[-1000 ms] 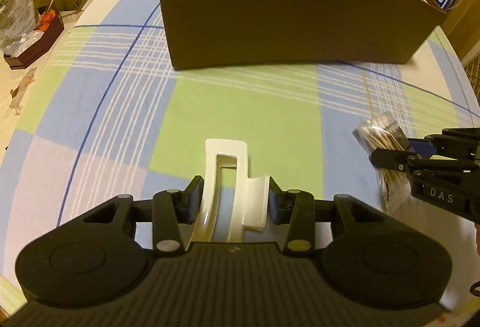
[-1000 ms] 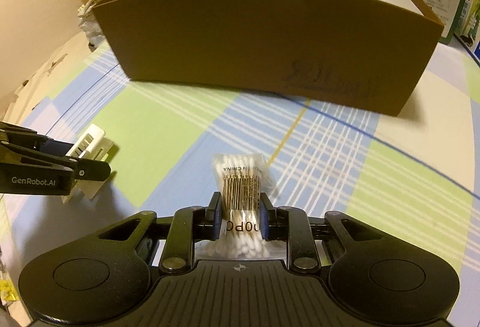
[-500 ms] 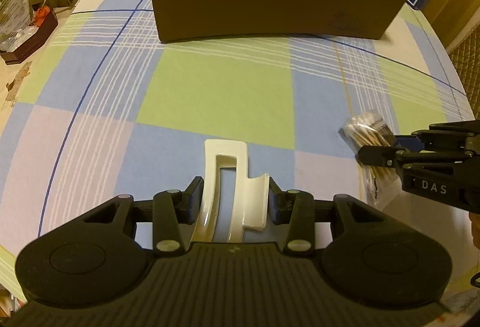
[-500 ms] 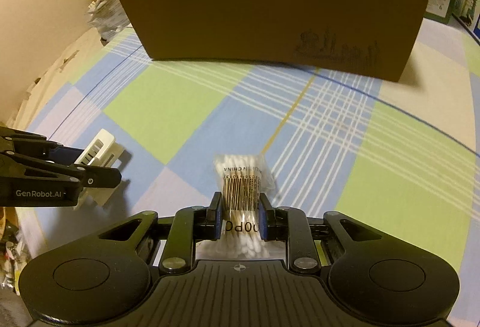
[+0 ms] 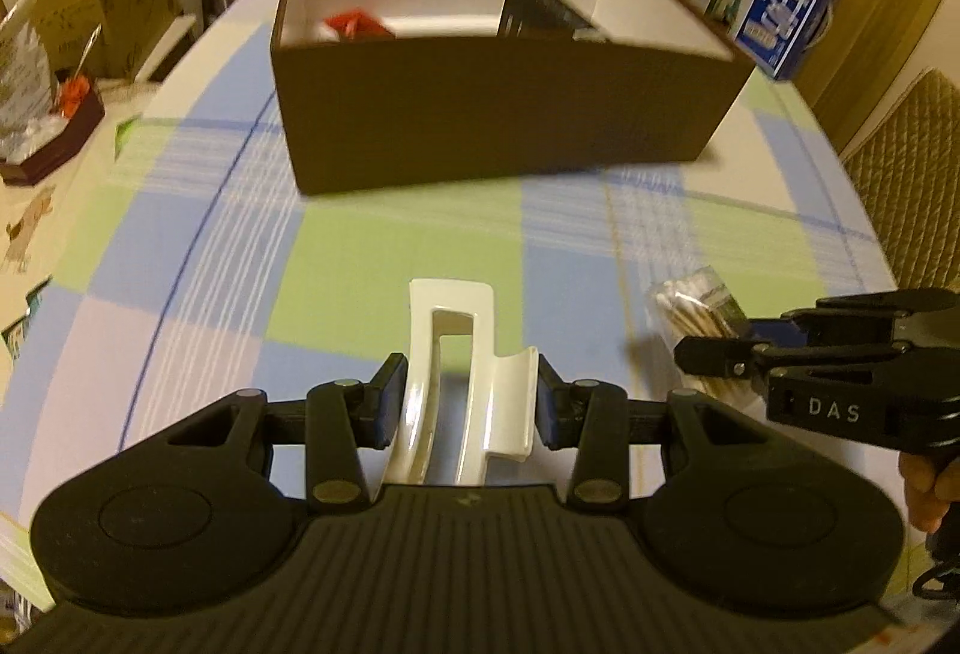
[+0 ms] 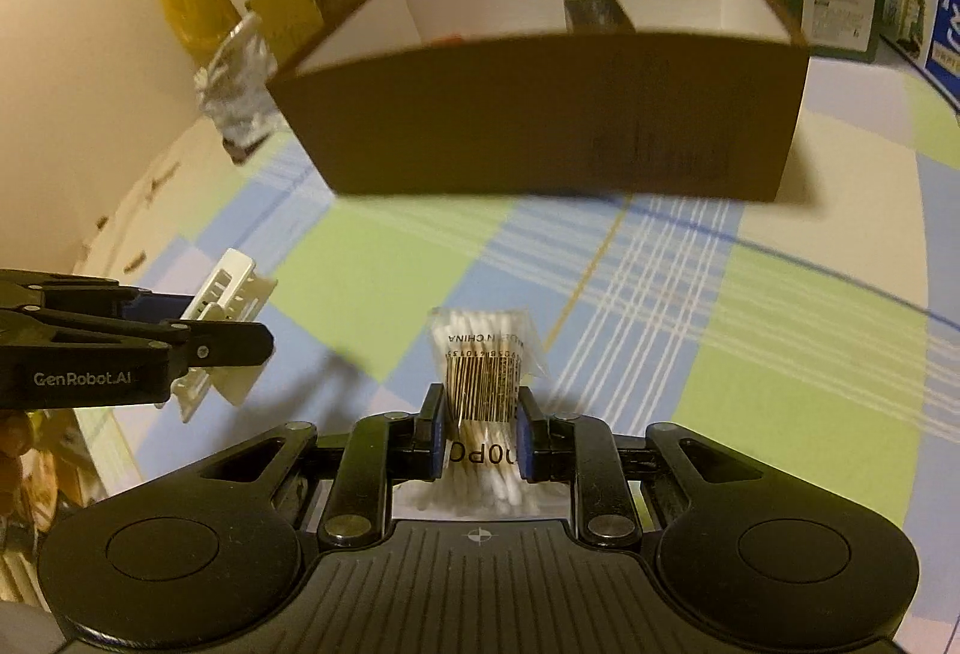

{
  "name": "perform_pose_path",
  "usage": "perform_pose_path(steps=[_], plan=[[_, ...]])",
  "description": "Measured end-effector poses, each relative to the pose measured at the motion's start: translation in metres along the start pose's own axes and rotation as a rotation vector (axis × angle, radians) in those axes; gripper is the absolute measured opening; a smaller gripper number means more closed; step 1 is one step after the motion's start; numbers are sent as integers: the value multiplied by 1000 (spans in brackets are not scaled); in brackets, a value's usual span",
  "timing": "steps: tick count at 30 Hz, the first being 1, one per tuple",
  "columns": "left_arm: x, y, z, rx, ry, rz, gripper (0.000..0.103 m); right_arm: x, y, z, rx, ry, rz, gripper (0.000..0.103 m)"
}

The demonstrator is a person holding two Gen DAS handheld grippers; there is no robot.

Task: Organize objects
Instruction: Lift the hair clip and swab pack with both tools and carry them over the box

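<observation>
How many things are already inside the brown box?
2 are visible: a red item at the left of the brown box, and a dark boxy item near the middle. The front wall hides the floor, so more may lie there.

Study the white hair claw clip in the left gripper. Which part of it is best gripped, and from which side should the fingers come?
Grip the hair claw clip across its two curved outer faces, near the hinged end, as the left gripper does now. Come from the hinge end, along the clip's length, leaving the toothed end clear. The curved faces probably seat the pads, while the teeth look thin and likely to slip.
</observation>
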State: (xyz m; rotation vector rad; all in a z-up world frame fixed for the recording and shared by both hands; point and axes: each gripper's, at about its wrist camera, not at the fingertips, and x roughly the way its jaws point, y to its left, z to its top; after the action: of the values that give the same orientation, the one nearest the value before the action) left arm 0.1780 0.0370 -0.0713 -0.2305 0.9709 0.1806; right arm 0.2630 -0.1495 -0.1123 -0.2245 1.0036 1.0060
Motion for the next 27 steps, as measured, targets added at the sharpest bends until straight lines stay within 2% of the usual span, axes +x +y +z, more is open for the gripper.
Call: perform_pose_path(steps=[14, 27], plan=[[-16, -4, 48, 35, -81, -23, 37, -32, 0, 45, 24, -124, 16, 19], [-2, 7, 113, 81, -163, 7, 37, -38, -23, 108, 24, -233, -67, 19]])
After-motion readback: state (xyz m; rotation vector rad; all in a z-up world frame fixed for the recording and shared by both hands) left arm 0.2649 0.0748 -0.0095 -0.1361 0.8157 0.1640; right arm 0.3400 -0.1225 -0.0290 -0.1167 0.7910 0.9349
